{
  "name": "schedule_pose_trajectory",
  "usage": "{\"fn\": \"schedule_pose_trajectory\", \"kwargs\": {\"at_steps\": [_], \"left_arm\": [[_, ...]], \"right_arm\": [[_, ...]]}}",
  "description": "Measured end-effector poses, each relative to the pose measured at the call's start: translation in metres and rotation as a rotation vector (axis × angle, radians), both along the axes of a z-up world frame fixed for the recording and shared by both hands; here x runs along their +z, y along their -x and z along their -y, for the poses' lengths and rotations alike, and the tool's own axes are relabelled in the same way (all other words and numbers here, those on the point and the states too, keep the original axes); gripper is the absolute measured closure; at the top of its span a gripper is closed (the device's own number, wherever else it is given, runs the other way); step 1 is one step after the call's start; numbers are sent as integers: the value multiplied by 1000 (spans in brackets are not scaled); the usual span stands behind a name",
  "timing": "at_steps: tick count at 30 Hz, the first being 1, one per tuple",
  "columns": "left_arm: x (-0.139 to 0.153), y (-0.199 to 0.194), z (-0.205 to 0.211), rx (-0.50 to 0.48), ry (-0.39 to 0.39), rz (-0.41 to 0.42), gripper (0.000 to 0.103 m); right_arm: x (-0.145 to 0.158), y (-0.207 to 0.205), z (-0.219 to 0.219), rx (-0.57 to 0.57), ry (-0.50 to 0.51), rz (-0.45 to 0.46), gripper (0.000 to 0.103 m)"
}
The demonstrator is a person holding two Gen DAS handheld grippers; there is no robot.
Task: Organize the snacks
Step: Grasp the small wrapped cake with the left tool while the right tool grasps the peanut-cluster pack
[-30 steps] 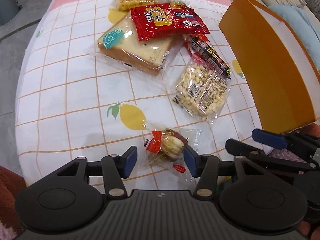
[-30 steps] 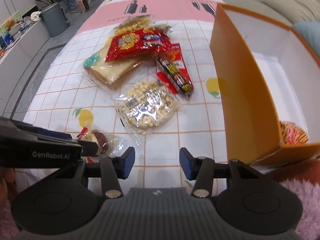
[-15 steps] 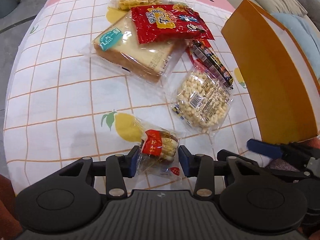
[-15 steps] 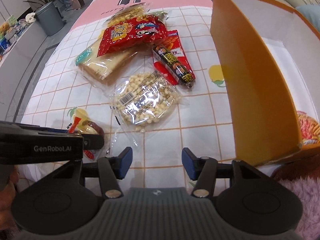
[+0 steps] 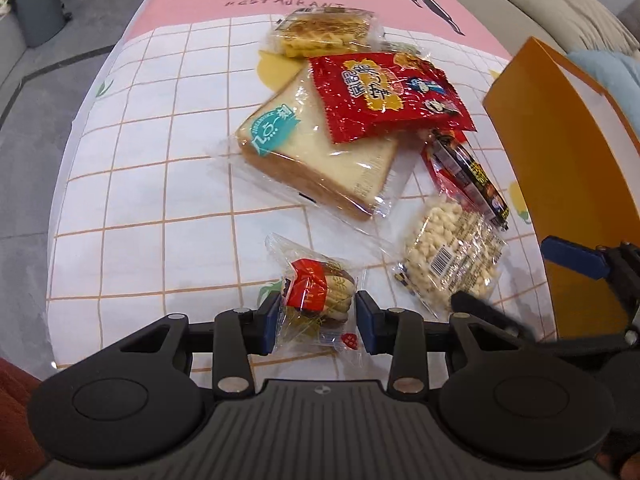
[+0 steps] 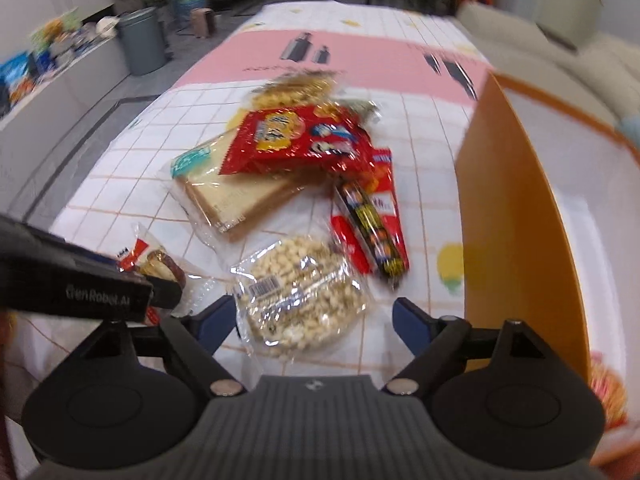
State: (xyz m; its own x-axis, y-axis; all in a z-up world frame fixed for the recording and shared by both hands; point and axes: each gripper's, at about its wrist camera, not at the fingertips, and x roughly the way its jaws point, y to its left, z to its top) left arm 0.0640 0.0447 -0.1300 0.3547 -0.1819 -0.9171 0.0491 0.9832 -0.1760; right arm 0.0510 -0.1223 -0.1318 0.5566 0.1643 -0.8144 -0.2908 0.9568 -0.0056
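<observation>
My left gripper [image 5: 316,316] is shut on a small clear snack pack with a red label [image 5: 320,292], held just above the cloth; it also shows in the right wrist view [image 6: 156,264]. My right gripper [image 6: 308,316] is open wide, its jaws on either side of a clear bag of puffed balls [image 6: 300,300], also seen in the left wrist view [image 5: 452,256]. Behind lie wrapped toast [image 5: 320,152], a red chip bag [image 5: 384,92], a dark sausage stick [image 5: 468,172] and a yellow cracker pack [image 5: 324,32]. An orange box [image 6: 516,208] stands open at right.
A checked tablecloth with a pink band [image 5: 160,140] covers the table; its left edge drops to a grey floor with a bin [image 6: 142,40]. A snack lies in the box's near corner [image 6: 608,392]. A sofa [image 5: 560,8] is beyond the box.
My left gripper closed on the small snack pack and lifted it forward. My right gripper opened wider and moved up to the bag of puffed balls.
</observation>
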Motion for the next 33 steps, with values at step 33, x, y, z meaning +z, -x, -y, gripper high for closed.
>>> {"fn": "schedule_pose_trajectory", "kwargs": {"at_steps": [33], "left_arm": [[7, 9, -1, 13, 1, 33, 60]], "right_arm": [[-19, -1, -12, 48, 17, 26, 30]]}}
